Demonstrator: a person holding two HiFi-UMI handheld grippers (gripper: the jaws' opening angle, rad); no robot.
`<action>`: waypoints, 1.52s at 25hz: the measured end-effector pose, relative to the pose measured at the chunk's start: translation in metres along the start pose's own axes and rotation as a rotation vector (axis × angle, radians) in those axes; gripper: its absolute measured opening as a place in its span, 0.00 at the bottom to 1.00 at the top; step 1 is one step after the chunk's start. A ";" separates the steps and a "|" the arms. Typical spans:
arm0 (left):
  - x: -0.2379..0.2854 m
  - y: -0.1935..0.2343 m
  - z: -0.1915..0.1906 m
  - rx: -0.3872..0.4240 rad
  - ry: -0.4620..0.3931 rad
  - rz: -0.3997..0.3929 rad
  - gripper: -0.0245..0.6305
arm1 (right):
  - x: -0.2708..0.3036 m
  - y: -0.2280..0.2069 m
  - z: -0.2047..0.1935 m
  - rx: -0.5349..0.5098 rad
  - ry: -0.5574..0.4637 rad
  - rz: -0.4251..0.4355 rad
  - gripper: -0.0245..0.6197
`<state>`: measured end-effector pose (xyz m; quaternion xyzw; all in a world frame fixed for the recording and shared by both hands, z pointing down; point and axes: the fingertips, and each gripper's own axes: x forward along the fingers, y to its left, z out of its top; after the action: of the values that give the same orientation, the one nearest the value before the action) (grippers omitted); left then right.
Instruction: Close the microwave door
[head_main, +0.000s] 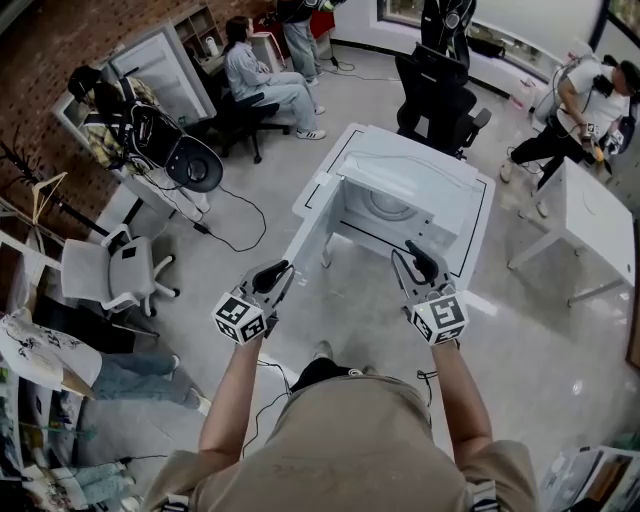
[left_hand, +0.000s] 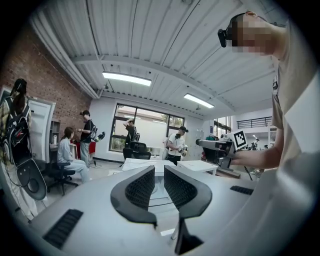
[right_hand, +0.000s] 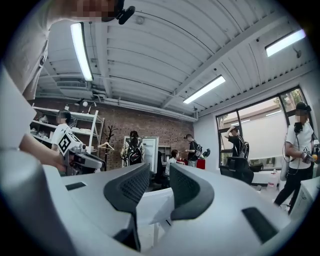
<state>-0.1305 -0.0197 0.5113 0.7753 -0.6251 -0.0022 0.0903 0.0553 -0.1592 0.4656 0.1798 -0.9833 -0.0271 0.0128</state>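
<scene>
A white microwave (head_main: 410, 165) stands on a white table (head_main: 478, 235) in front of me in the head view. Its cavity (head_main: 385, 207) with the round turntable faces me, so the door is open. The door seems to be the white panel (head_main: 320, 190) left of the cavity. My left gripper (head_main: 283, 268) hovers before the table's front left corner, my right gripper (head_main: 412, 250) at the front edge, right of the cavity. Both have their jaws close together with nothing between them. In their own views the left gripper (left_hand: 159, 170) and the right gripper (right_hand: 159, 167) point level across the room.
A black office chair (head_main: 440, 100) stands behind the table and a second white table (head_main: 600, 225) to the right. Several people sit or stand along the far side. A white chair (head_main: 105, 270) and floor cables (head_main: 240, 215) lie to the left.
</scene>
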 end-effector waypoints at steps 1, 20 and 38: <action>0.002 0.007 -0.002 -0.002 0.009 -0.013 0.11 | 0.007 0.002 0.000 0.005 0.000 -0.010 0.21; -0.002 0.125 -0.062 -0.054 0.149 -0.136 0.15 | 0.118 0.088 -0.053 0.043 0.109 -0.103 0.21; -0.003 0.163 -0.095 -0.043 0.197 -0.148 0.15 | 0.195 0.169 -0.139 0.005 0.249 0.016 0.21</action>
<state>-0.2777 -0.0367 0.6278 0.8138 -0.5540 0.0540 0.1673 -0.1812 -0.0775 0.6175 0.1739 -0.9755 -0.0020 0.1345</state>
